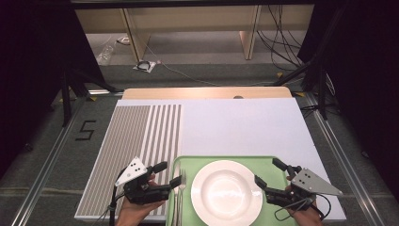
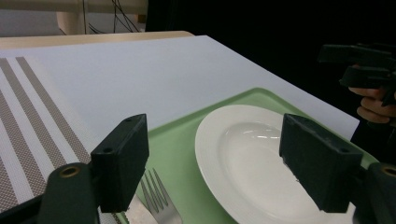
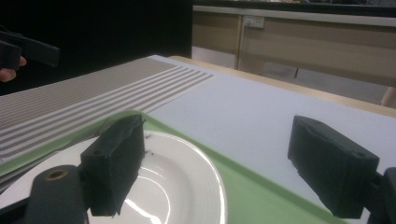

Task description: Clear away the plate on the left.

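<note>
Right in the middle of it all sits the white plate [image 1: 227, 192], deep-welled and glossy, resting on the green tray [image 1: 268, 162] at the near edge of the table [image 1: 235, 122]. Just left of the plate, on the tray's left strip, lies a fork [image 1: 180, 188], tines pointing away from the person; from the left gripper view those tines [image 2: 156, 196] sit just below and between the jaws. The left gripper [image 1: 170, 175] hovers at the tray's left edge, jaws spread wide with nothing between them, one jaw out over the striped mat [image 1: 136, 136], the other near the fork. Whether it touches the fork, I cannot tell. Over on the other side, the right gripper [image 1: 270, 172] hangs at the plate's right rim, jaws also standing wide apart and holding nothing; in the right gripper view one jaw is over the plate [image 3: 177, 186], the other out over the pale sheet beyond the tray. The tray lies on that pale sheet, the striped mat stretches away to the left, and a bare wooden strip of table shows at the far edge.
</note>
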Demonstrator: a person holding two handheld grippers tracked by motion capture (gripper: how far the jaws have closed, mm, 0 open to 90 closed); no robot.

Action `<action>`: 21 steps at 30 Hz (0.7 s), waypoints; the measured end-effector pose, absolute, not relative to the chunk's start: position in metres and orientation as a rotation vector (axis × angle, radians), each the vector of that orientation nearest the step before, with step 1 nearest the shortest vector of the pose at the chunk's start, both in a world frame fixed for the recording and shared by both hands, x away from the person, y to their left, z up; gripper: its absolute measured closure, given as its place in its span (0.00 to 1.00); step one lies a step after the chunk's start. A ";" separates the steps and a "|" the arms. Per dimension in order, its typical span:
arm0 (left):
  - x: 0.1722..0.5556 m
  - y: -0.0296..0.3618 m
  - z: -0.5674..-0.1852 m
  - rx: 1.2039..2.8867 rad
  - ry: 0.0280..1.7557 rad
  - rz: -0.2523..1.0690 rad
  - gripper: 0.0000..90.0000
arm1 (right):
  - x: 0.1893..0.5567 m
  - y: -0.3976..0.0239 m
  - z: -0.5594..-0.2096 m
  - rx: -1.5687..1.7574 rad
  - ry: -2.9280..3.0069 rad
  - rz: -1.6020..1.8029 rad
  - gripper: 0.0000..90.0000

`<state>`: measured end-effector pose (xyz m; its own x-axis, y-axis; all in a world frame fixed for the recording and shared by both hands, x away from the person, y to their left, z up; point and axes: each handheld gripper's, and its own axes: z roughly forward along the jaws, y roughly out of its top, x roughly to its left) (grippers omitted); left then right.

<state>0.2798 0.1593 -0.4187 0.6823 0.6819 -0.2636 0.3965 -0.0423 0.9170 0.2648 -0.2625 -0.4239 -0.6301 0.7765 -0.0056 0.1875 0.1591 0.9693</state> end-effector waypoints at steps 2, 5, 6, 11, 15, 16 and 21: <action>0.280 0.161 -0.419 1.656 0.886 0.290 0.27 | 0.265 -0.263 -0.424 0.912 1.926 1.495 0.22; 0.281 0.162 -0.419 1.652 0.889 0.293 0.27 | 0.265 -0.263 -0.424 0.911 1.927 1.494 0.22; 0.281 0.162 -0.420 1.650 0.888 0.295 0.27 | 0.265 -0.263 -0.424 0.912 1.926 1.495 0.22; 0.282 0.163 -0.420 1.646 0.891 0.299 0.26 | 0.265 -0.263 -0.424 0.913 1.926 1.496 0.22; 0.282 0.164 -0.420 1.646 0.888 0.299 0.26 | 0.265 -0.263 -0.424 0.912 1.926 1.496 0.22; 0.282 0.164 -0.420 1.646 0.888 0.300 0.26 | 0.265 -0.263 -0.424 0.912 1.926 1.496 0.22; 0.282 0.164 -0.420 1.645 0.889 0.301 0.26 | 0.265 -0.263 -0.424 0.912 1.926 1.496 0.22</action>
<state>0.2819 0.1640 -0.4200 0.6766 0.6877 -0.2631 0.3861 -0.0271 0.9221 0.2648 -0.2631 -0.4236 -0.6305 0.7762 -0.0049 0.1873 0.1582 0.9695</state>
